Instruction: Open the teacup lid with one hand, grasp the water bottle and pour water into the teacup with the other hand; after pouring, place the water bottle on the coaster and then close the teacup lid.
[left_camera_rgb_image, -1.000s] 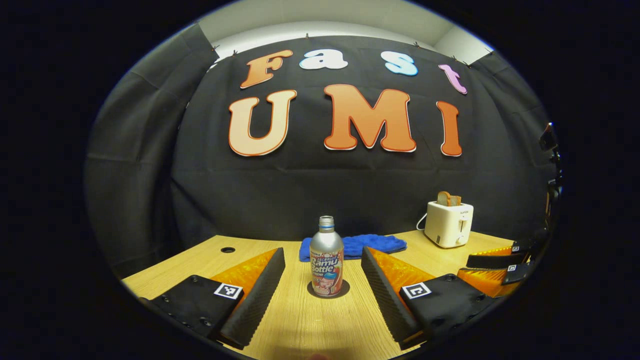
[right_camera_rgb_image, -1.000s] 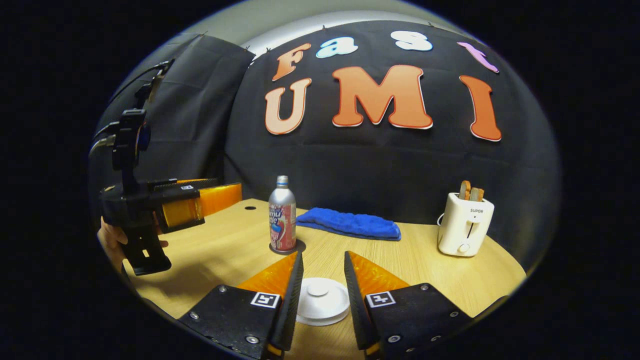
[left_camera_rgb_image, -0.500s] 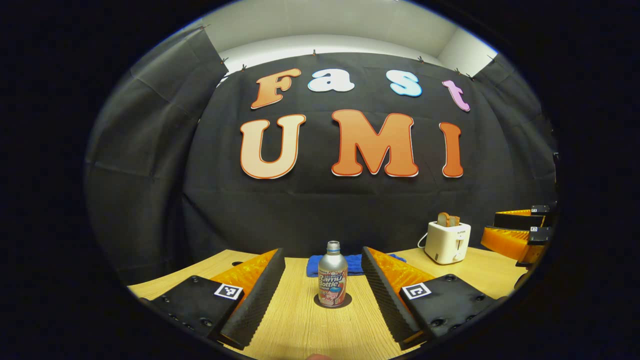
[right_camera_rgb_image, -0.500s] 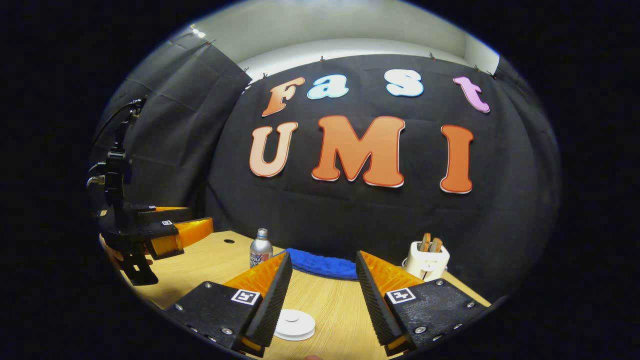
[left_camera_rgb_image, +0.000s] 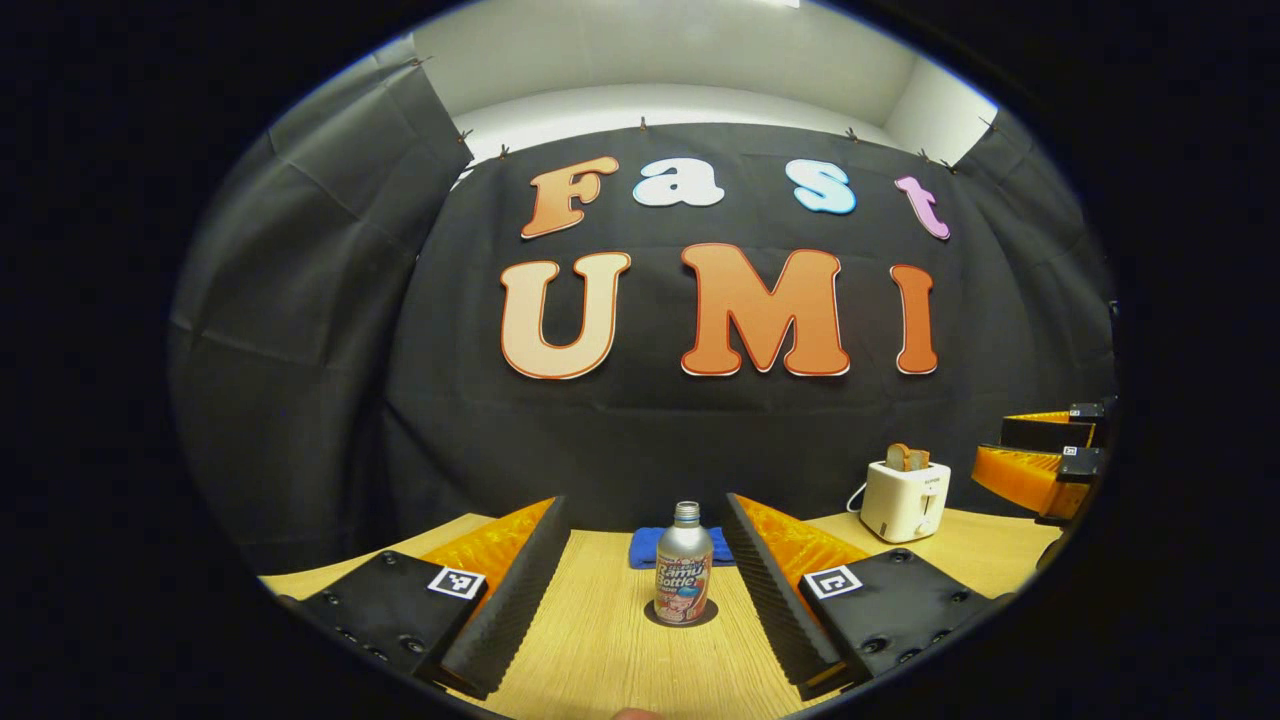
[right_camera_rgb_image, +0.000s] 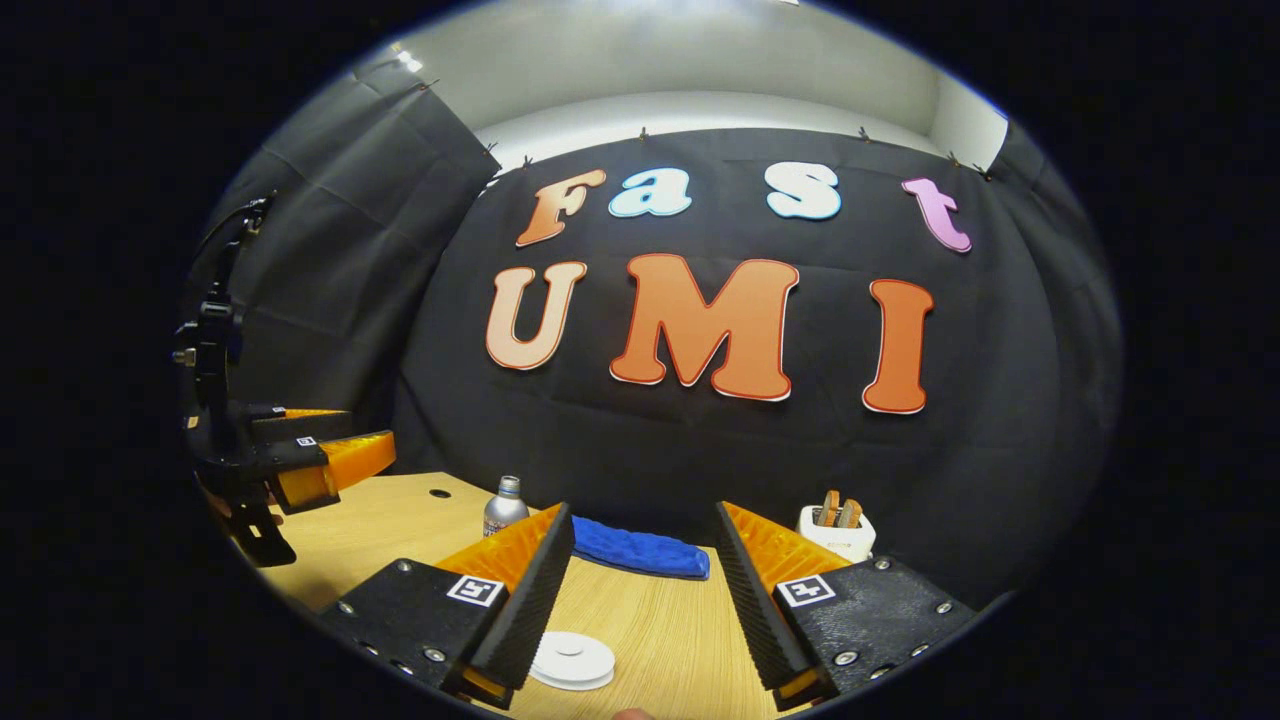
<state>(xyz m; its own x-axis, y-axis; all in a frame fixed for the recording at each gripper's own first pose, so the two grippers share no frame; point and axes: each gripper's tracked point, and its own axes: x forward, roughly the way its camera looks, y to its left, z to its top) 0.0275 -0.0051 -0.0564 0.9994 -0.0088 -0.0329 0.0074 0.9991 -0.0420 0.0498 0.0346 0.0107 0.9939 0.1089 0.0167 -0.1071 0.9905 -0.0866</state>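
Where the left gripper view looks along the tabletop (left_camera_rgb_image: 590, 660), the left gripper (left_camera_rgb_image: 647, 590) stands wide open and empty, its jaws framing the water bottle (left_camera_rgb_image: 683, 578), which stands upright on a dark round coaster (left_camera_rgb_image: 712, 614) well ahead of the fingertips. Behind the bottle lies a blue cloth (left_camera_rgb_image: 645, 547); a white toaster (left_camera_rgb_image: 905, 500) stands to the right. In the right gripper view, the right gripper (right_camera_rgb_image: 643, 590) is likewise wide open and holds nothing, with the white teacup lid (right_camera_rgb_image: 575, 660) low on the tabletop beside its left finger.
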